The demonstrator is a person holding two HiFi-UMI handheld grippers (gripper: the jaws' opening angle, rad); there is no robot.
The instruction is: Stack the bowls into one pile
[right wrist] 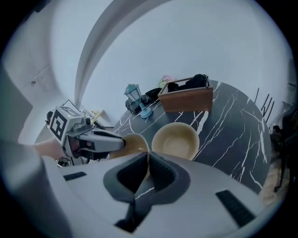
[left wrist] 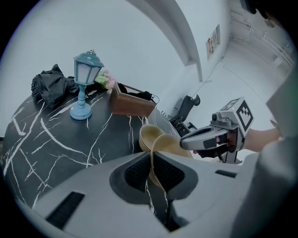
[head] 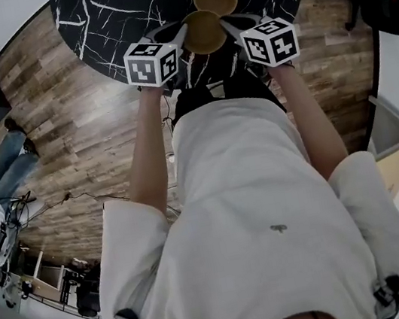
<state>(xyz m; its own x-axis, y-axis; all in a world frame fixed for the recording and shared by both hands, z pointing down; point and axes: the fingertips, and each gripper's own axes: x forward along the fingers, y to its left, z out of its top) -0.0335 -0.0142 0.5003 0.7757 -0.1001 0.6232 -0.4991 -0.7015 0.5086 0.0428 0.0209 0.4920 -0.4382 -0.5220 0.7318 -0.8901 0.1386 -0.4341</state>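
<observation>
Clutter sitting on a black marble table point(left wrist: 51, 139)
A blue lantern point(left wrist: 85, 83) is standing between a crumpled black cloth point(left wrist: 52, 86) and a brown wooden box point(left wrist: 130, 104).

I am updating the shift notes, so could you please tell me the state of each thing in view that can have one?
Held bowl: empty, rim pinched on opposite sides by both grippers.
Second bowl: empty, upright on the table, untouched.
Left gripper: shut on the held bowl's rim.
Right gripper: shut on the held bowl's rim.
Lantern: standing upright.
Wooden box: open-topped, dark things inside.
</observation>
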